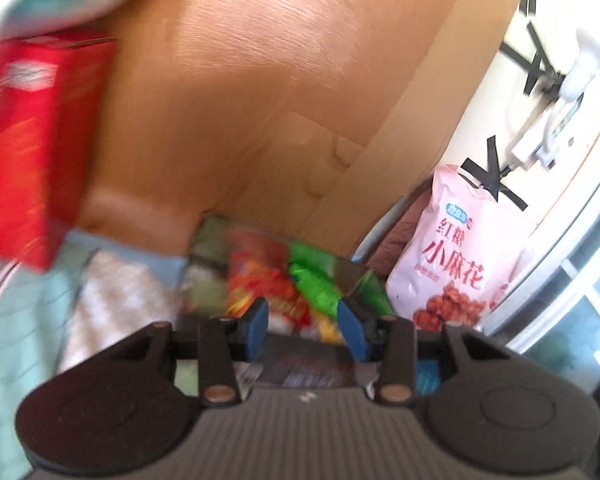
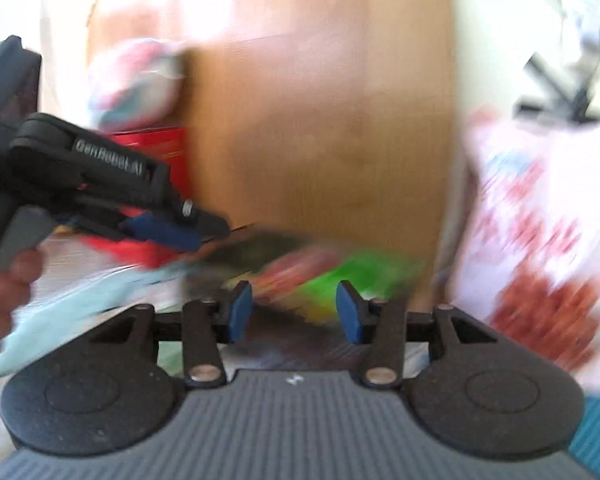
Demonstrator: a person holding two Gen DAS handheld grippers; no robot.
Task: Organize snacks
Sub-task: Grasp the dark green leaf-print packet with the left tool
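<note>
Left hand-held gripper point(image 1: 303, 322) clamped on snack packets point(image 1: 276, 276); right hand-held gripper point(image 2: 294, 308) apart, empty

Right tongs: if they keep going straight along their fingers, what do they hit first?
Probably the green-and-red snack packet lying right ahead of the right tongs, before the wooden panel behind it. The picture is motion-blurred, so depth is uncertain.

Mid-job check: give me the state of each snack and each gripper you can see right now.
left gripper: shut on the colourful snack packet.
colourful snack packet: held, blurred.
right gripper: open, nothing pinched.
pink snack bag: upright, sealed, leaning at the wall.
red box: upright, blurred; open or closed unclear.
</note>
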